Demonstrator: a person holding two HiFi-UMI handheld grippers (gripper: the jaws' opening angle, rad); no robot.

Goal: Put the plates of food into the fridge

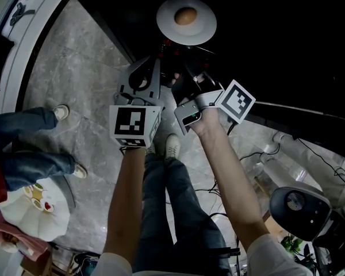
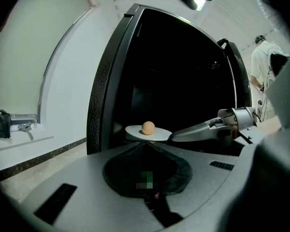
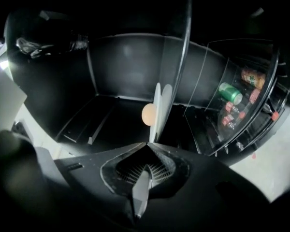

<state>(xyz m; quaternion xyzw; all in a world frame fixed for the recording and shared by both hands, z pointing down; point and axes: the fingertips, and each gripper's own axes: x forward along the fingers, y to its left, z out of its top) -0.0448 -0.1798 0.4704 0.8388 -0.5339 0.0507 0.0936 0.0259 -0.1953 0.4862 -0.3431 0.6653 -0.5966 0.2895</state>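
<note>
head view: a white plate (image 1: 168, 23) carrying one round tan food ball (image 1: 186, 16) sits just inside the fridge (image 1: 276, 45), dark behind it. the left gripper (image 1: 159, 53) and right gripper (image 1: 187, 56) both reach to its near rim at the fridge's open front.

left gripper view: the plate is level in the fridge's opening. the left gripper is closed on its near rim, and the right gripper's tip meets the rim beside it.

right gripper view: the right gripper is clamped on the rim, with cans (image 3: 229, 93) in the fridge door shelf beyond.

the plate looks stiff, glazed, slippery and breakable. the ball would likely roll, so a level two-point rim hold suits.
</note>
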